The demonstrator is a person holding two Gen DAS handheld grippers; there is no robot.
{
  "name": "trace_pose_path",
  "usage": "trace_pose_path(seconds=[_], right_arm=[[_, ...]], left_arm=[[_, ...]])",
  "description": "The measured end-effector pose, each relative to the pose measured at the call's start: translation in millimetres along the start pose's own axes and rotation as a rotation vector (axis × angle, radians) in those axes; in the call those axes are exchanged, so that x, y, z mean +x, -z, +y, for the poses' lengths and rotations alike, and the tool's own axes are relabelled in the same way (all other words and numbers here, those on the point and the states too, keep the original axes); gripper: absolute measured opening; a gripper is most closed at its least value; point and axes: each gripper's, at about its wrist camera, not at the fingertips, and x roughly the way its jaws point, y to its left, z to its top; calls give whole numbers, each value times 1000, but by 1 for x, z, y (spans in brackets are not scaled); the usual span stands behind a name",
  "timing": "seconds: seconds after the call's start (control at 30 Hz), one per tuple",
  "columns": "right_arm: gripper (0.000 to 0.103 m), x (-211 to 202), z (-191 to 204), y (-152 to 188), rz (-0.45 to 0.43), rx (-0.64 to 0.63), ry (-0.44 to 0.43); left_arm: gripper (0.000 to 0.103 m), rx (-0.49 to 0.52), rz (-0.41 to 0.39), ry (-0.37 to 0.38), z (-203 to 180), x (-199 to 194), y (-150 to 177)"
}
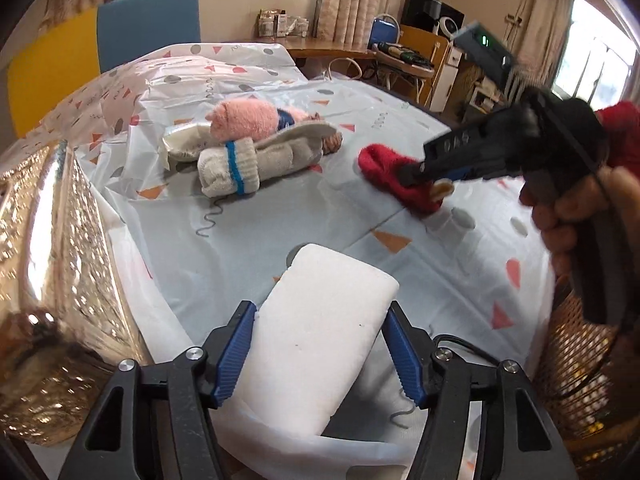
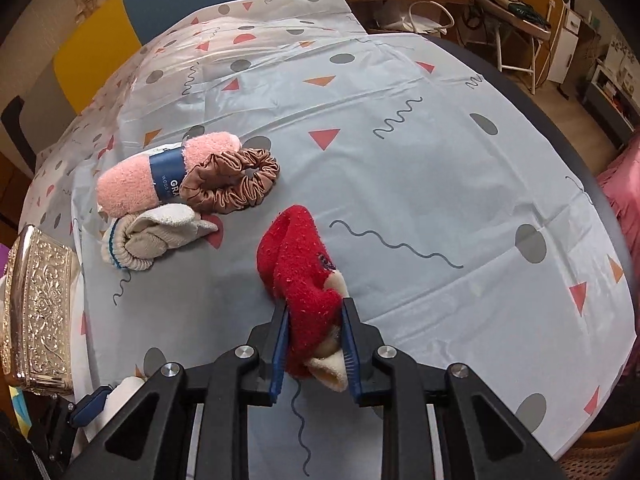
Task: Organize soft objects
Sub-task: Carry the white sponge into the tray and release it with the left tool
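Gripping a fuzzy red sock (image 2: pixel 298 276) between narrow jaws, the right gripper (image 2: pixel 314 344) holds it above the patterned tablecloth (image 2: pixel 420 168); the left gripper (image 1: pixel 320 354) clamps a white foam block (image 1: pixel 316 340).

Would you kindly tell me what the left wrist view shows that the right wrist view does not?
Only the left wrist view: the white foam block between the left gripper fingers, seen whole.

Only the right wrist view: the brown scrunchie seen whole, touching the pink roll.

Both: the red sock clamped by the right gripper, the beige sock, the patterned tablecloth and the gold box.
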Motion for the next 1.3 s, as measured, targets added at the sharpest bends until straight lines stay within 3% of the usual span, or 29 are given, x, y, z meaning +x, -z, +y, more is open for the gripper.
trace_pose_path(seconds=[0.13, 0.4, 0.47, 0.63, 0.73, 0.87, 1.03, 1.3], right_arm=[[23, 1, 2, 0, 2, -23, 6], [24, 1, 9, 0, 2, -66, 36], [24, 1, 10, 0, 2, -74, 40], [24, 3, 15, 1, -4, -110, 58], [24, 4, 18, 2, -7, -138, 70], [25, 5, 22, 3, -9, -174, 92], [27, 6, 25, 4, -12, -192, 107], [31, 8, 34, 8, -21, -248, 152]], left_arm=[[65, -13, -27, 17, -7, -15, -19], [65, -24, -9, -85, -7, -22, -80], [65, -57, -38, -105, 4, -31, -102], [65, -84, -146, -238, 48, -64, -149], [66, -160, -200, -322, 95, -93, -153], [66, -291, -251, -421, 159, -142, -129], [66, -414, -306, -528, 214, -203, -65], [68, -608, -257, -654, 262, -241, 63]])
